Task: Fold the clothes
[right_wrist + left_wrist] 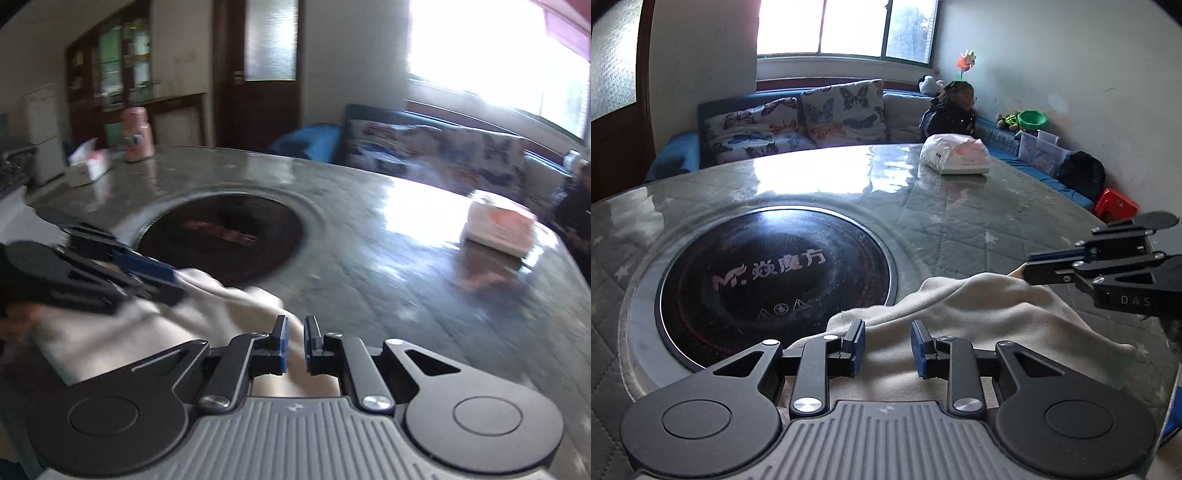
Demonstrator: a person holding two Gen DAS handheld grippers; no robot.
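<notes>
A cream garment lies bunched on the round table's near edge, beside the black induction hob. My left gripper hangs over the cloth with its jaws apart and nothing between the pads. My right gripper comes in from the right, shut on the garment's far right edge. In the right wrist view the right gripper has cream cloth between its narrow jaws, and the left gripper shows blurred at the left over the cloth.
A white plastic bag sits on the far side of the table. A tissue box and pink bottle stand far left. A sofa with butterfly cushions and a seated child lie beyond.
</notes>
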